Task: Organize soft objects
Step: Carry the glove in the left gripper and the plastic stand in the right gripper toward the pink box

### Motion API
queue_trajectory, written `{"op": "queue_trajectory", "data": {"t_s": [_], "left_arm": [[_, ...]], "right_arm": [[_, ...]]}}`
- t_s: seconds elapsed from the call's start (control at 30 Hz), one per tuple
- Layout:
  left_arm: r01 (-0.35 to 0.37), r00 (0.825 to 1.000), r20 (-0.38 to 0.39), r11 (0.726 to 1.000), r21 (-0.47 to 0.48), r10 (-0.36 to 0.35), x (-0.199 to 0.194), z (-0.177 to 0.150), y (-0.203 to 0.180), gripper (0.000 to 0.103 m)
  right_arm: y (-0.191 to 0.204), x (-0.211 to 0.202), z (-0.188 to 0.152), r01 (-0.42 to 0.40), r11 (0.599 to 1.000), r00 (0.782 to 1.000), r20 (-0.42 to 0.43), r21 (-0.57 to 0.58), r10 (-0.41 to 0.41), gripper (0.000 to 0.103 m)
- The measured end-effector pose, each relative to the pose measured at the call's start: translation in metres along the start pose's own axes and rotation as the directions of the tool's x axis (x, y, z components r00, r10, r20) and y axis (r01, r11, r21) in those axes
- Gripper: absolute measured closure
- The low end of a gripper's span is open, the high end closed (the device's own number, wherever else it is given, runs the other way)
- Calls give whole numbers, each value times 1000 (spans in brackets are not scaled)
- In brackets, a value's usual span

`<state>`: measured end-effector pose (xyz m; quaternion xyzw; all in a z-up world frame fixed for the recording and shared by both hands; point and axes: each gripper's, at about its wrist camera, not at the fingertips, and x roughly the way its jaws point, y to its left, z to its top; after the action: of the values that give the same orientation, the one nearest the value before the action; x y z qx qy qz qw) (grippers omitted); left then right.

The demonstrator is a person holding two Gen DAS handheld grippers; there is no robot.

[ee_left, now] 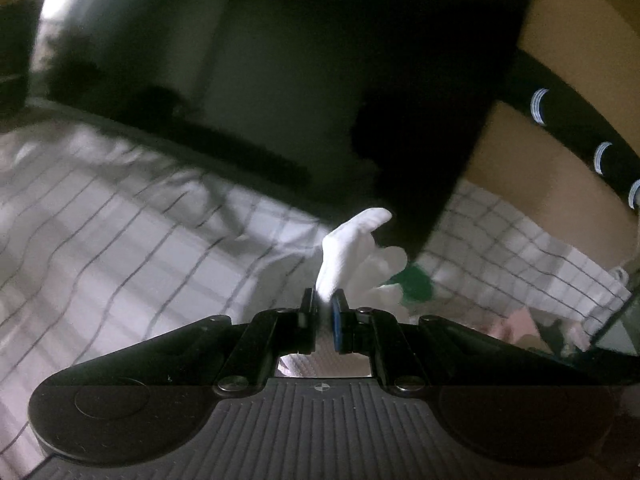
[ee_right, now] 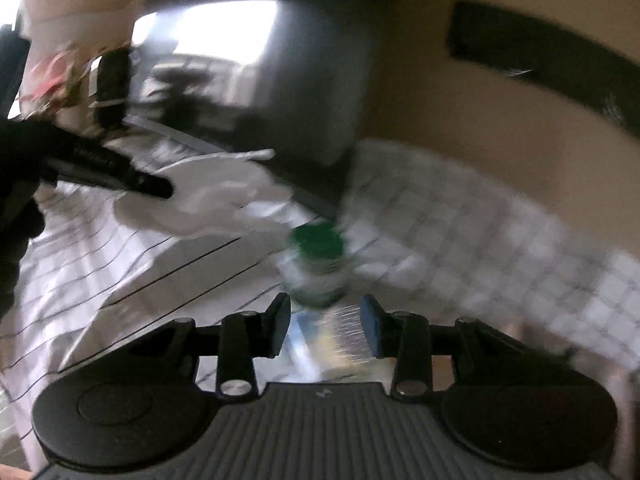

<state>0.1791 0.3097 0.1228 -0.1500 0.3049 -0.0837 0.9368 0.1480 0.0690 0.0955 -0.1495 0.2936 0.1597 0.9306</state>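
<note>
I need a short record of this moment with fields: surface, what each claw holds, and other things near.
surface: checked white cloth
left claw: shut on white sock, lifted off the cloth
right claw: jaws apart, a clear bottle between them; contact unclear because of blur
bottle cap: green cap
near: white sock also seen from the right wrist, ahead and left of the bottle

So there's a soft white knitted sock (ee_left: 352,248), bunched up and limp, dangling above the checked white bedsheet (ee_left: 120,232) with one end pinched. Its free end flops forward, right by a blurry green-capped clear bottle (ee_right: 318,268).
</note>
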Motion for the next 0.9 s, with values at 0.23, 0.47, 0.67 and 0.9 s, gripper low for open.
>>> {"op": "queue_trajectory", "data": {"t_s": [0.23,0.47,0.67,0.9], "left_arm": [[-62,997,-39,996,-62,60,-18,-14,53,93],[-88,994,-69,993,-74,83,-31,-17,83,93],[-92,992,-87,994,-66,87,-36,-19,93,93],[-96,991,-97,993,-63,89,-35,-20,94,93]], "right_arm": [[30,86,-1,-161,980,972,-150,120,179,39],[44,144,-15,-56,983,971,-220,174,94,39],[59,165,-17,-35,994,987,-155,104,51,24],[59,156,-20,-65,994,989,-127,92,77,30]]}}
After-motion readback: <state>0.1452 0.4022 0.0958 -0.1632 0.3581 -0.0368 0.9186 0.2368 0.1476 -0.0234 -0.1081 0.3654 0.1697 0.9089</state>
